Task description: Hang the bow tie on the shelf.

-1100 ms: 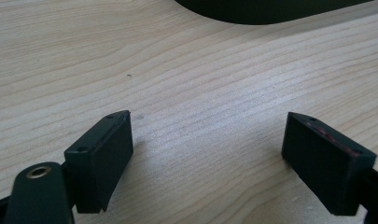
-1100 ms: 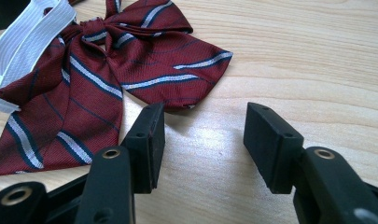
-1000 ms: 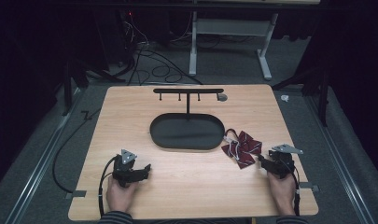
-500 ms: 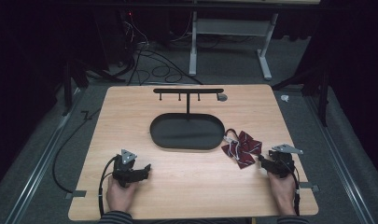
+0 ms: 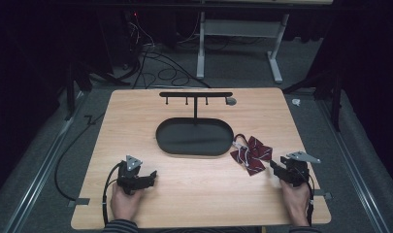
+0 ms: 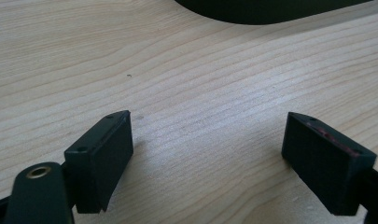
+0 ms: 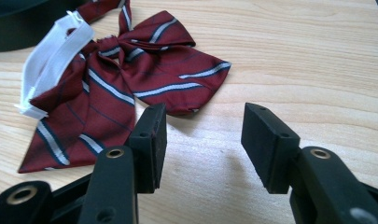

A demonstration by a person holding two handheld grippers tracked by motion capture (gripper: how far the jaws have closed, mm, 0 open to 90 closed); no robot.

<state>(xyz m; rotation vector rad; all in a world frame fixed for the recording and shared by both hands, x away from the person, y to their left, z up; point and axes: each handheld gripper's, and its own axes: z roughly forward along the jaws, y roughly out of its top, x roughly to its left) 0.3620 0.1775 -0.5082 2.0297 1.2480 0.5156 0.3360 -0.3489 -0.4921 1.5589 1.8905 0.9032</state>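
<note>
At the lower right of the high view, the right gripper (image 5: 283, 170) rested on the wooden desk (image 5: 199, 194), its fingers (image 7: 149, 144) spread with nothing between them. The bow tie (image 5: 252, 154) lay just beyond and to the upper left of those fingers, near but apart from them in the high view; in the right gripper view its nearest fabric edge (image 7: 177, 100) sat just ahead of the left-hand finger. It was of dark red cloth with pale diagonal stripes, soft and creased, with lobes fanning from a central knot and a white band (image 7: 53, 51) looped at its far side. Its long axis appeared to run from upper right to lower left of the high view, though the folds made this uncertain. The right hand (image 5: 296, 201) was clearly the nearer one. At the lower left, the left gripper (image 5: 144, 178) lay well apart from the tie, fingers (image 6: 102, 158) wide open over bare wood grain. A black oval tray (image 5: 194, 148) with an upright hook rack (image 5: 196, 94) stood at centre, its rim just beside the tie.
</note>
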